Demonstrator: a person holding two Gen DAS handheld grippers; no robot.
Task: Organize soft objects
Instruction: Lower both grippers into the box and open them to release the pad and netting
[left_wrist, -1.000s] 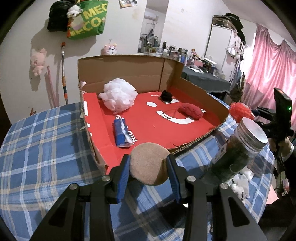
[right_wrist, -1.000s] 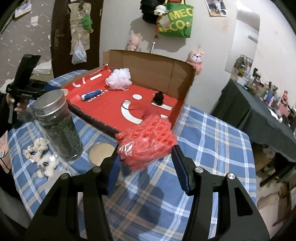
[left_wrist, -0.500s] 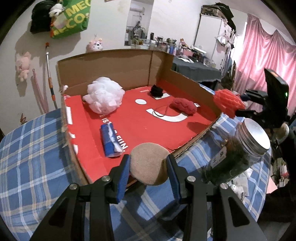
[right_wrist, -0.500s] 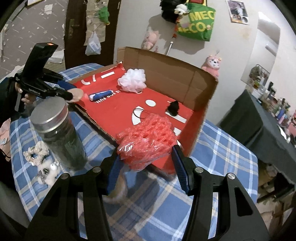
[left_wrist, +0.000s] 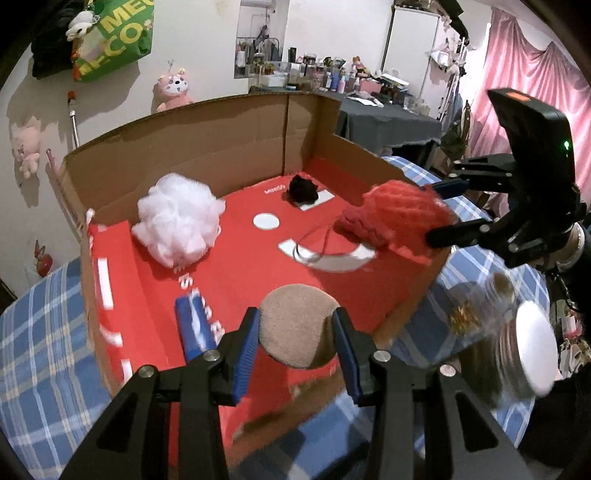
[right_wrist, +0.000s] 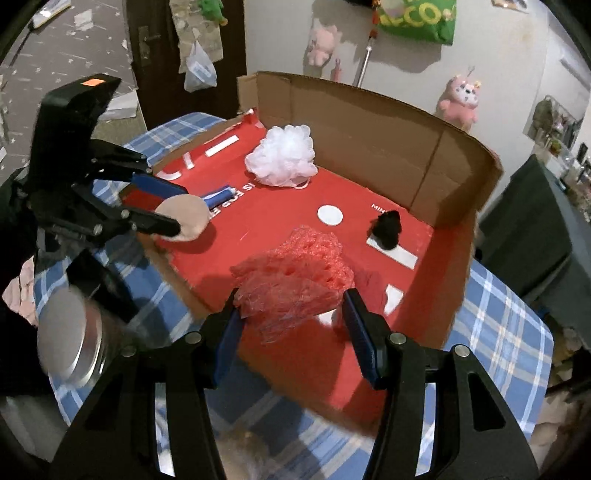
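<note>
Left gripper (left_wrist: 295, 334): I see its blue pads clenched on a round tan puff (left_wrist: 297, 325); the puff is held above the near part of the box floor, inside the near rim.
Right gripper (right_wrist: 291, 314): clamped on a crumpled red mesh sponge (right_wrist: 295, 273); in the left wrist view I see that sponge (left_wrist: 395, 221) in the air over the right side of the box.
Cardboard box (left_wrist: 229, 147): open tray with brown walls and a red printed floor; it sits on a table with a blue plaid cloth (left_wrist: 40, 332).
White mesh pouf (left_wrist: 179, 219): resting on the floor toward the back left; apart from both grippers.
Black soft lump (left_wrist: 303, 188): on the floor near the back corner, partly on a white printed strip.
Blue packet (left_wrist: 195, 328): lying on the floor just left of the left gripper's fingers.
Dark red soft item (right_wrist: 373, 286): on the floor, mostly hidden behind the red sponge; I cannot tell its shape.
Metal-lidded jar (right_wrist: 70, 339): outside the box on the cloth; blurred in both views.
</note>
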